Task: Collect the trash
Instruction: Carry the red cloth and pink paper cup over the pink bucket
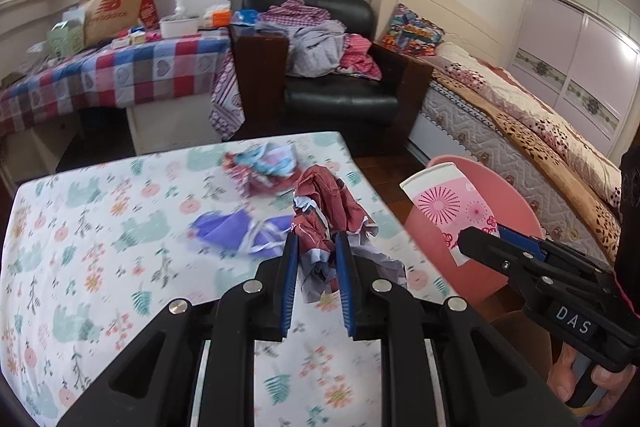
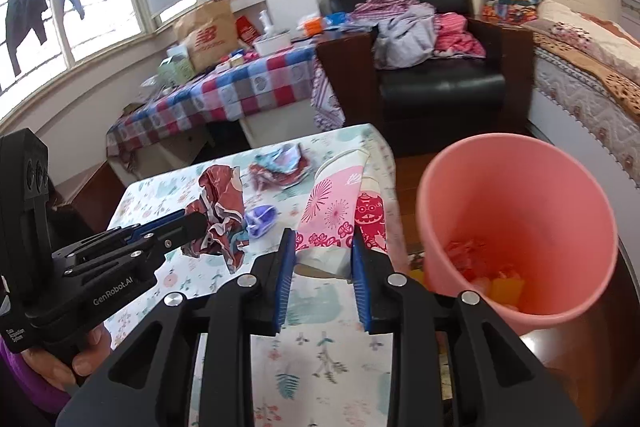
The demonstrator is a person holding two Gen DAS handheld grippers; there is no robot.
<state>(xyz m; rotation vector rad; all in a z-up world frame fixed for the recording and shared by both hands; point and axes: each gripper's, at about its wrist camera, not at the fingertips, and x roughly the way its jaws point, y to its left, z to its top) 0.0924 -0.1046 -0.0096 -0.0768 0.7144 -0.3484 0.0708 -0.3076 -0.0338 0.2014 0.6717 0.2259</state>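
Along the left wall a bay window lights a side table under a red, blue and grey checked cloth, crowded with a brown New Balance paper bag, a white tub and small boxes. To its right stands a black leather armchair heaped with striped, grey and pink clothes, then a bed with a cream headboard, a comic-print cushion and a leopard-patterned blanket, and at the far right pale wardrobe doors. In front is the worktop, covered with a white cloth printed with mint elephants, flowers and leaves. Near its far edge lies a crumpled red and light-blue wrapper; nearer the middle lies a crumpled purple wrapper. The left tool is clamped on a crumpled maroon and white wrapper, held above the worktop close to its right edge. The right tool is clamped on a white paper cup printed with pink starbursts and red flowers, squeezed out of shape, above the worktop's right edge. Just past that edge stands a pink plastic bin on the dark wooden floor, with red, orange and yellow scraps in its bottom.
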